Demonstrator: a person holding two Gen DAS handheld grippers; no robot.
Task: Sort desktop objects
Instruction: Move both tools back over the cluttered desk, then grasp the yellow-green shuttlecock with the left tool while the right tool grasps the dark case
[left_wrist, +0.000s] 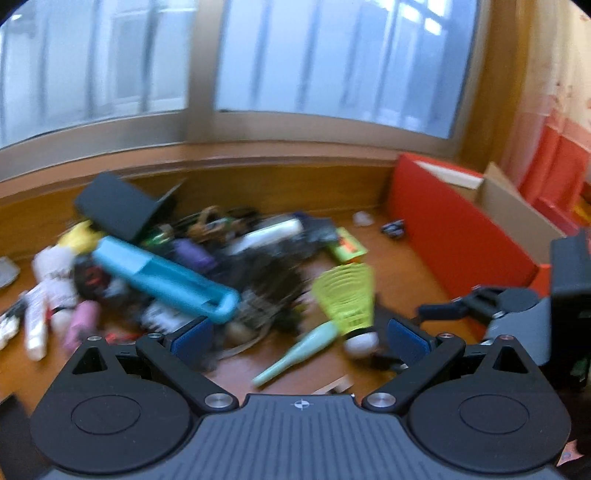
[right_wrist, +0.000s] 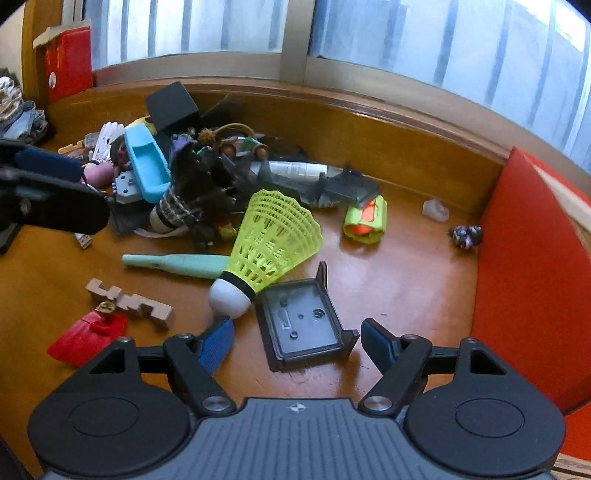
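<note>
Your left tool (left_wrist: 299, 338): jaws spread, empty.
Your right tool (right_wrist: 297, 341): jaws spread, empty, just before the yellow shuttlecock (right_wrist: 271, 240).

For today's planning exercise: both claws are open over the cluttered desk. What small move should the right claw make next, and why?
Probably ease the right claw forward and left around the shuttlecock. It lies apart from the pile, just ahead of the open fingers, its white tip nearest the left finger, and the red box stands close by.

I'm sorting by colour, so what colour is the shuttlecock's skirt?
Neon yellow-green mesh skirt on the shuttlecock, with a white cork tip and black band. Sharpest in the right wrist view.
</note>
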